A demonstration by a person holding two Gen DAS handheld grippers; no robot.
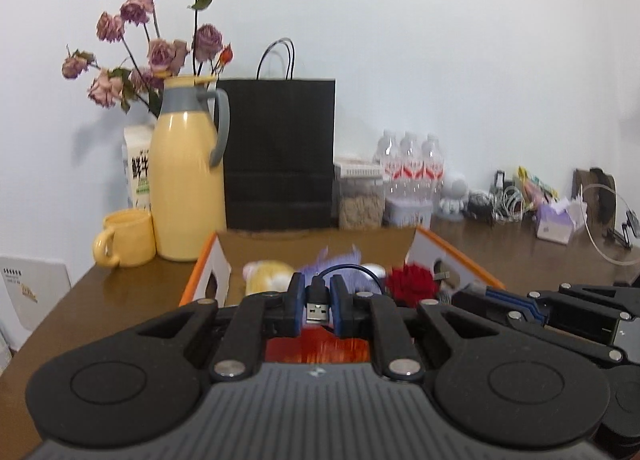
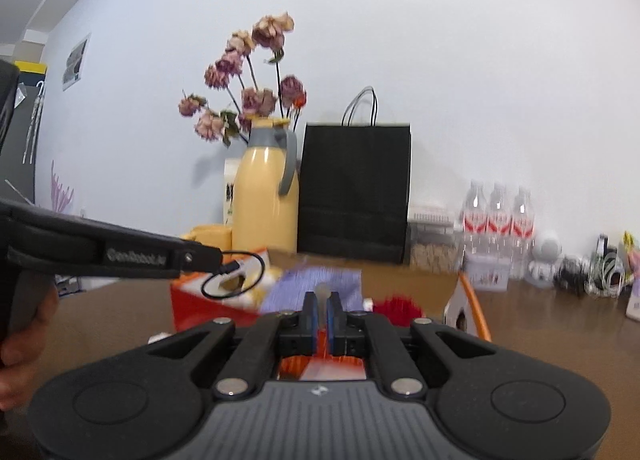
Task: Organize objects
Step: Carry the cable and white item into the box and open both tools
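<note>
The left gripper (image 1: 318,302) is clamped on a short black USB cable (image 1: 319,302), its silver plug end pointing back toward the camera between the blue-padded fingers (image 1: 295,300). The rest of the cable arcs forward in a thin loop (seen from the right wrist view as a full ring hanging off the fingertips), above the near left corner of an open cardboard box (image 1: 420,238) with orange outer walls and white flaps. Inside the box lie a yellow plush toy (image 1: 266,276), a lilac ribbed cloth (image 1: 340,262) and a red fluffy item (image 1: 412,280).

The right gripper (image 2: 323,310) is pinched nearly together on a small pale translucent piece (image 2: 323,292), too blurred to identify, over the box's near edge.

The box sits on a brown wooden table (image 1: 132,292). Along the table's far edge stand a yellow mug (image 1: 128,238), a yellow jug (image 1: 188,176) of dried roses and a black paper bag (image 1: 280,152).
</note>
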